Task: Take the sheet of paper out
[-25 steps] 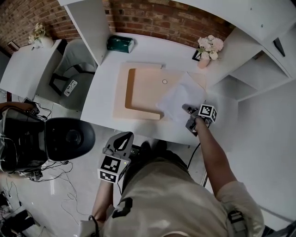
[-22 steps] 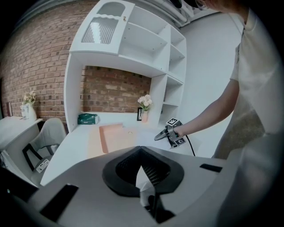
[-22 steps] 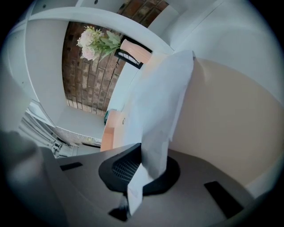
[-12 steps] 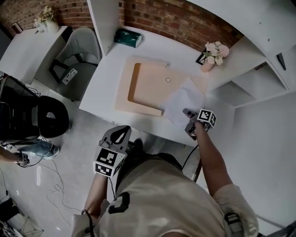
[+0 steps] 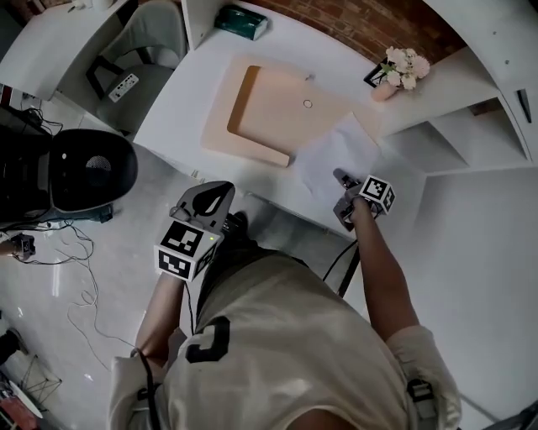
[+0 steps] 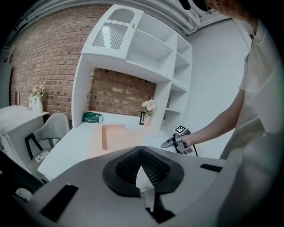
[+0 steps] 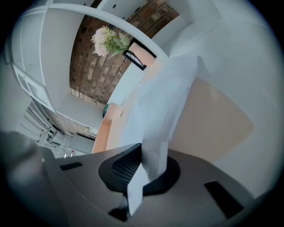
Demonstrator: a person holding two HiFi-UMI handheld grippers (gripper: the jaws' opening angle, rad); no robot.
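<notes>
A white sheet of paper [image 5: 336, 155] lies slanted on the white desk [image 5: 176, 101], its far part over the right side of a peach folder [image 5: 277, 113]. My right gripper [image 5: 339, 178] is shut on the sheet's near edge at the desk's front. In the right gripper view the paper [image 7: 164, 102] runs up out of the closed jaws of that gripper [image 7: 146, 153]. My left gripper [image 5: 217, 195] hangs off the desk's front edge over the floor. Its jaws meet at the tip, and I see nothing held in them.
A green box [image 5: 239, 21] sits at the desk's back. A flower vase [image 5: 402, 65] and a small frame stand at the back right. White shelves [image 5: 471, 126] rise on the right. A black chair [image 5: 84, 172] and a grey chair [image 5: 151, 34] stand on the left.
My right gripper has drawn the sheet a little toward the desk's front right, farther off the folder. The head view has shifted. The left gripper has hardly moved.
</notes>
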